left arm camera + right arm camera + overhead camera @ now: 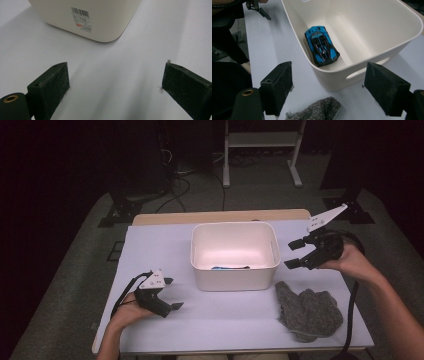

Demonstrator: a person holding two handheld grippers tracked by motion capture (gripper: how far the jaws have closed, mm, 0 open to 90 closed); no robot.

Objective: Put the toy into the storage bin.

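- Blue toy car (pixel 322 46), with black roof and trim, lies flat on the floor of the white plastic bin (pixel 234 282), close against the bin wall nearest the person; in the high view only a blue sliver of it shows above that wall.
- White bin: stands at the middle of the worktop (pixel 150 245), nearer the far edge than the near one. It is open-topped with rounded corners; a slot handle is cut in one end wall and a barcode label (pixel 81 22) sits on an outer side.
- Grey fuzzy cloth (pixel 309 314): bunched on the worktop toward the near right corner, just beside the bin's near right corner, apart from it.
- Right gripper (pixel 299 254): held above the worktop off the bin's right wall, jaws spread wide and holding nothing; in its own view the bin and car lie between and beyond the pads.
- Left gripper (pixel 171 294): low over the worktop at the near left, jaws spread apart and holding nothing, pointed toward the bin's near left corner.
- Open room: bare worktop runs along the left edge, the near edge between left gripper and cloth, and a strip behind the bin.
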